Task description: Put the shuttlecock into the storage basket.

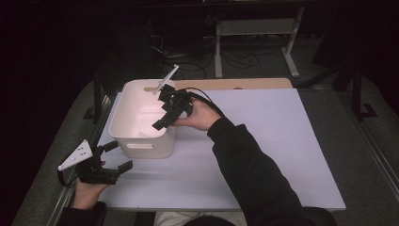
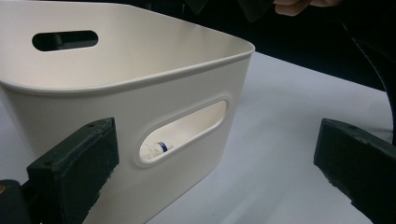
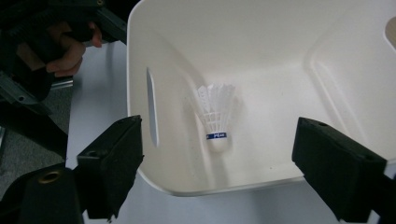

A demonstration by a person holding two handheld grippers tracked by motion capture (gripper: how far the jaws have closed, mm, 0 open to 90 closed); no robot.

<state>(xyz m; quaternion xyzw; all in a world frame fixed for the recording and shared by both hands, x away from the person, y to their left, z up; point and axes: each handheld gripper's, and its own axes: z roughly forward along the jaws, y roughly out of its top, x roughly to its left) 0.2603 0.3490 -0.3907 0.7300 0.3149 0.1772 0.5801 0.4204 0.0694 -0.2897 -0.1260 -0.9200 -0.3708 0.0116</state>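
My right gripper [image 1: 165,113] hangs over the bin [image 1: 123,117], tipped down into its mouth so its camera looks straight at the floor inside. Fingers [image 3: 112,161] stand wide apart w/ nothing between them; the shuttlecock [image 3: 214,114] lies on the bin floor, cork end toward the near wall, feathers fanned away, just beside the slot handle. I read that as a drop-off done: the thing is in the bin, free of the pads, so the open fingers make sense.

Left gripper [image 1: 113,155] sits low at the tabletop [image 1: 263,141] edge, near the bin's front-left corner but apart from it, fingers [image 2: 74,168] also spread, holding nothing. Prob parked there to stay out of the way while still aimed at the bin wall; through the front handle slot I catch the shuttlecock's [image 2: 156,148] cork w/ its blue band, which confirms it rests at the bottom near that wall.

Bin sits on the tabletop's left part, upright, no sign of tilt, so no bracing needed from the left side.
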